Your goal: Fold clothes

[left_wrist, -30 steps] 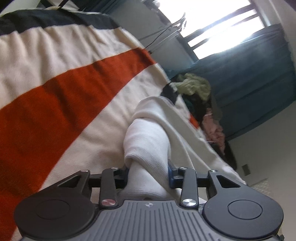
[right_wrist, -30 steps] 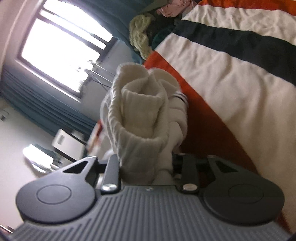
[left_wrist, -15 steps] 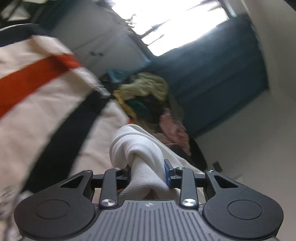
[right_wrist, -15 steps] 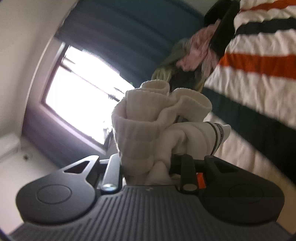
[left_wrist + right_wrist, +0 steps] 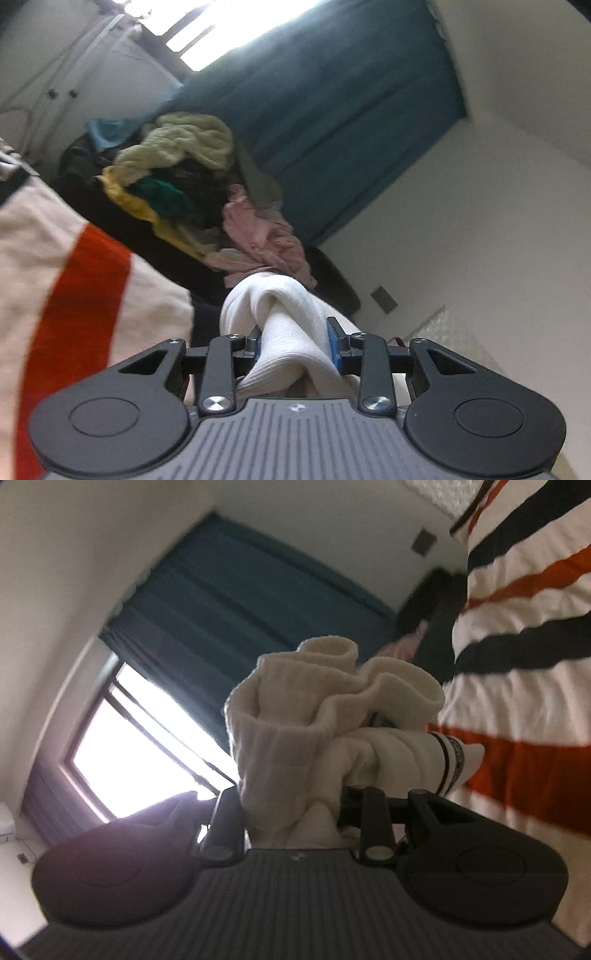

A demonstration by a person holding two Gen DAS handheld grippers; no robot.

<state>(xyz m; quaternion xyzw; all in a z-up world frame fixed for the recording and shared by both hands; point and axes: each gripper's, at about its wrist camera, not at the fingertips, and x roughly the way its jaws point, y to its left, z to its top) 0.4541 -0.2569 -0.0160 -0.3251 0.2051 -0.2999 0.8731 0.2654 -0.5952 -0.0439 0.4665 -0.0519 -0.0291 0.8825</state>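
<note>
Two grippers show, one in each view, and each one squeezes white sock cloth. I cannot tell if it is one sock or two.

In the left view, the blanket [image 5: 74,280] fills the left side, cream with one red stripe and a dark band at the far edge. Past it, in the middle, sits one pile of clothes [image 5: 192,184], yellow, green and pink. Near us the left gripper [image 5: 295,347] points up and away, tilted toward the wall, its jaws clamped on the sock [image 5: 284,317]. The sock twists between the blue pads [image 5: 334,343] and hides the low part of the pile. The blue curtain [image 5: 332,110] hangs far behind.

In the right view, one bright window [image 5: 122,746] is on the left, with the curtain [image 5: 240,590] above it. In the middle the right gripper [image 5: 295,805] is clenched on a bunched sock [image 5: 314,720], held up in the air. Its ribbed cuff opens at the top. On the right lies the striped blanket [image 5: 524,686]
</note>
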